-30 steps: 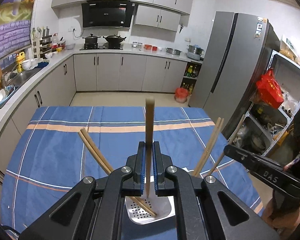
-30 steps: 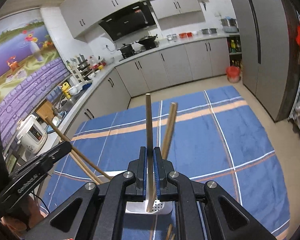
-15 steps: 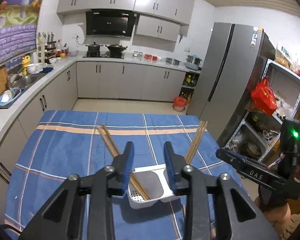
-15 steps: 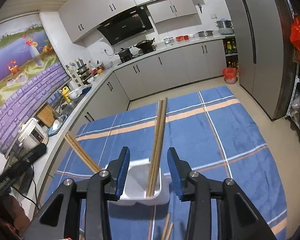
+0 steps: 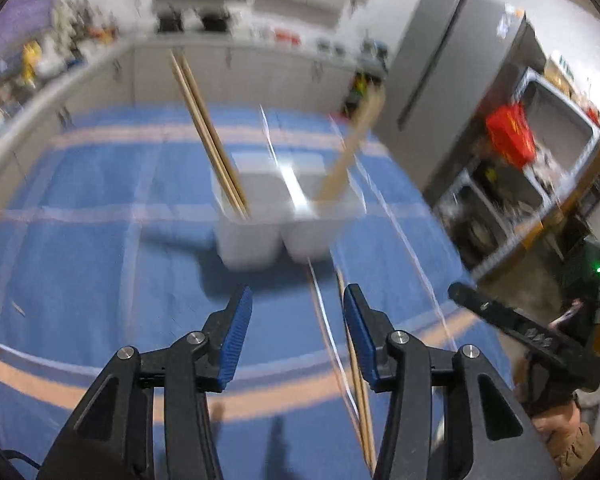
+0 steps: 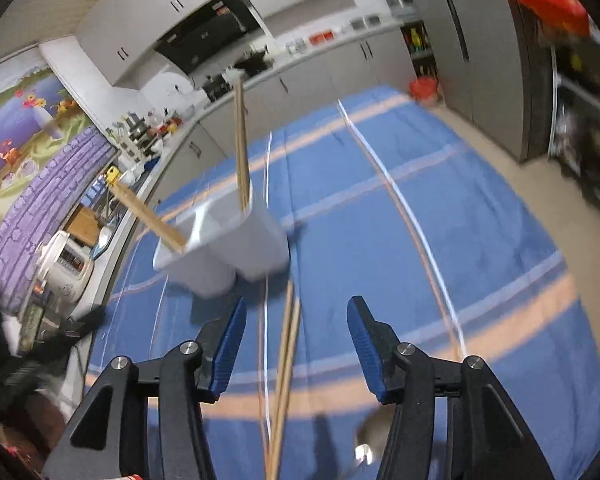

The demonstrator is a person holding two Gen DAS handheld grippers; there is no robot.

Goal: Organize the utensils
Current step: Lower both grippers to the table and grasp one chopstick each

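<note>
A white two-compartment utensil holder (image 5: 284,216) (image 6: 224,248) stands on the blue striped tablecloth (image 5: 100,240). Wooden chopsticks lean out of its left compartment (image 5: 204,128) and its right compartment (image 5: 348,152); in the right wrist view they show as an upright pair (image 6: 241,140) and a pair leaning left (image 6: 148,216). More chopsticks lie flat on the cloth (image 5: 358,380) (image 6: 286,372) in front of the holder. My left gripper (image 5: 298,332) is open and empty, short of the holder. My right gripper (image 6: 296,340) is open and empty above the lying chopsticks. Both views are motion-blurred.
Kitchen counters and cabinets (image 5: 228,68) run behind the table. A grey refrigerator (image 5: 440,92) and a metal shelf rack (image 5: 540,168) stand to the right. A rice cooker (image 6: 66,264) sits on the counter at left. The right gripper's arm (image 5: 528,336) shows at the table's right edge.
Both grippers have opened, letting their chopsticks go into the holder. They then drew back and dropped lower toward the cloth, so the holder now stands farther ahead.
</note>
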